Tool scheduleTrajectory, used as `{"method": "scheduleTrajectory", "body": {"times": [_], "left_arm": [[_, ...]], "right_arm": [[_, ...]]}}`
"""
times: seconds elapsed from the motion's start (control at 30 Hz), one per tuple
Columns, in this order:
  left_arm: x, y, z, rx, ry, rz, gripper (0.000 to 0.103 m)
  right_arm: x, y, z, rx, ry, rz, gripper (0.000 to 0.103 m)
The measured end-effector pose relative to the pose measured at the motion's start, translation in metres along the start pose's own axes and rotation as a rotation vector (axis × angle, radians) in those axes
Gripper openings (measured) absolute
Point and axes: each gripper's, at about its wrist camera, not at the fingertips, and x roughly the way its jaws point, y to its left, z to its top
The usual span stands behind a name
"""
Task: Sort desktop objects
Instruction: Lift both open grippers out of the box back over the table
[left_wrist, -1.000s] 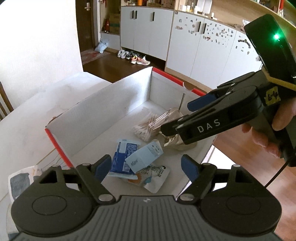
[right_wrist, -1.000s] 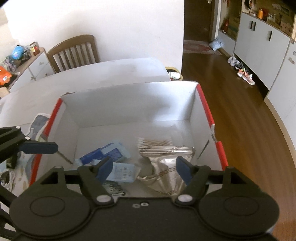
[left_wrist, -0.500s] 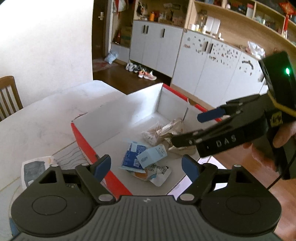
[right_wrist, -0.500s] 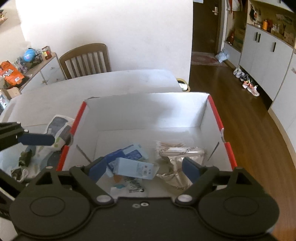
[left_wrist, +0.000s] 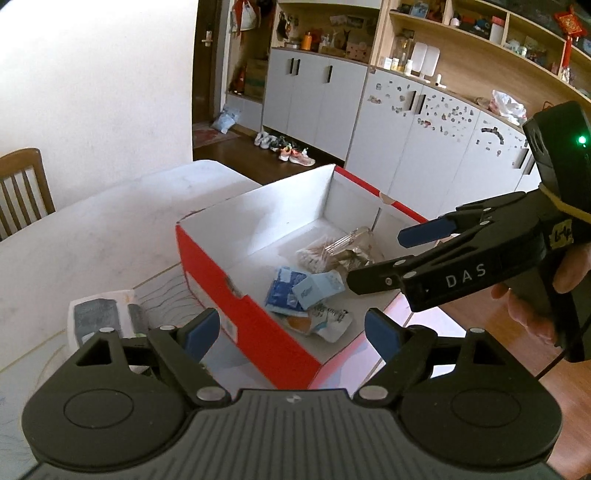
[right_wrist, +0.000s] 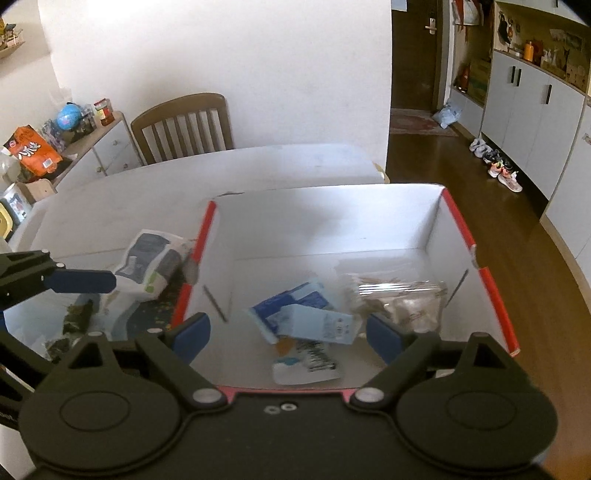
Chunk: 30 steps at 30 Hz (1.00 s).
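A red box with a white inside (left_wrist: 236, 295) (right_wrist: 491, 306) stands on the table. In it lie a light blue carton (left_wrist: 319, 288) (right_wrist: 317, 325), a blue packet (left_wrist: 282, 293), a white sachet (left_wrist: 328, 321) (right_wrist: 306, 367), and a bag of cotton swabs (left_wrist: 317, 251) (right_wrist: 399, 291) on a silver pouch. My left gripper (left_wrist: 291, 330) is open and empty, above the box's near wall. My right gripper (right_wrist: 288, 332) is open and empty above the box; it also shows in the left wrist view (left_wrist: 391, 254).
A white and grey packet (left_wrist: 99, 314) (right_wrist: 151, 262) lies on the table left of the box, with small dark green pieces (right_wrist: 79, 317) beside it. A wooden chair (right_wrist: 184, 125) stands at the far table edge. Cabinets and wooden floor lie to the right.
Both grippers have pulled back and up from the box, so more of the box and table shows. The items in the box have stayed put.
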Motion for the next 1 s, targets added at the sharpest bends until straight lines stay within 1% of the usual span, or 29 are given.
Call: {"method": "scheduleTrajectory", "body": {"times": [0.07,0.13,0.17,0.4,0.67,0.87,1.0], "left_arm": [[-0.006,0.005,-0.003,0.003,-0.007,0.003,0.089],[-0.013,0.010,-0.008,0.003,-0.018,0.004,0.100],[-0.016,0.012,-0.010,0.004,-0.024,0.008,0.103],[-0.036,0.035,-0.028,-0.010,-0.046,0.024,0.103],[-0.056,0.061,-0.050,-0.033,-0.048,0.039,0.103],[-0.072,0.081,-0.066,-0.045,-0.051,0.061,0.103],[-0.085,0.091,-0.077,-0.050,-0.072,0.113,0.103]], "right_arm": [[-0.001,0.009,-0.001,0.004,-0.002,0.006,0.092],[-0.003,0.019,-0.002,-0.001,-0.005,0.010,0.092],[-0.003,0.024,-0.002,-0.004,-0.007,0.011,0.092],[-0.003,0.060,-0.006,-0.029,-0.011,0.010,0.092],[0.003,0.097,-0.014,-0.049,0.002,0.009,0.092],[0.006,0.122,-0.020,-0.069,-0.010,0.002,0.092],[0.010,0.139,-0.024,-0.074,-0.006,0.006,0.092]]}}
